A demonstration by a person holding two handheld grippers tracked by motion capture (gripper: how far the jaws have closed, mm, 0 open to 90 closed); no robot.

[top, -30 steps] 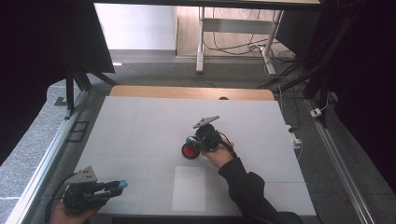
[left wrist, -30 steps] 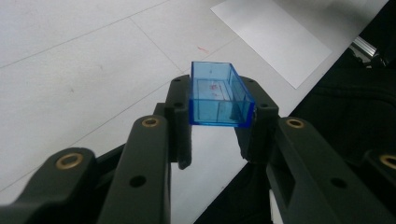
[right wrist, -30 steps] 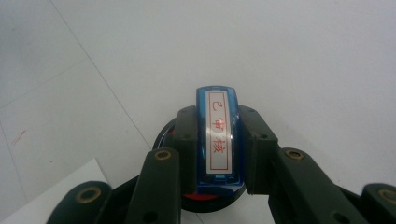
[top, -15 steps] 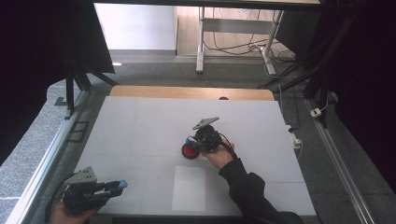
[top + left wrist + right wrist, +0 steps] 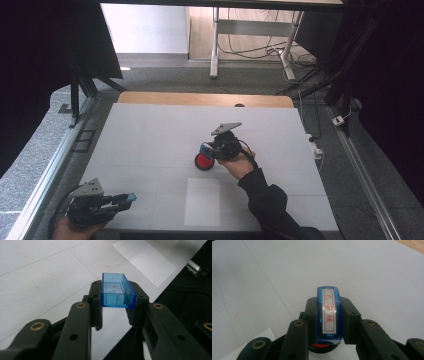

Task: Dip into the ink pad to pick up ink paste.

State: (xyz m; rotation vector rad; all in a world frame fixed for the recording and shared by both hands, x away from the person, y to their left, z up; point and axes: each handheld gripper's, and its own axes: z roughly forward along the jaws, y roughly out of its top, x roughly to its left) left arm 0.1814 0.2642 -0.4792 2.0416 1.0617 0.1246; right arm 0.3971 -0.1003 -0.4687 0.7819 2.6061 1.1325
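My left gripper (image 5: 116,298) is shut on a clear blue plastic cap (image 5: 117,290), which it holds open side up at the table's near left corner (image 5: 129,198). My right gripper (image 5: 329,315) is shut on a blue stamp (image 5: 329,312) whose white label bears red characters. It holds the stamp near the middle of the table (image 5: 207,149), over a round red ink pad (image 5: 202,161). In the right gripper view the red ink pad (image 5: 323,348) shows just under the stamp's base; I cannot tell whether they touch.
A white sheet of paper (image 5: 202,201) lies on the white table (image 5: 150,130) between the two hands, near the front edge. A wooden strip (image 5: 200,99) runs along the far edge. Metal rails flank the table left and right.
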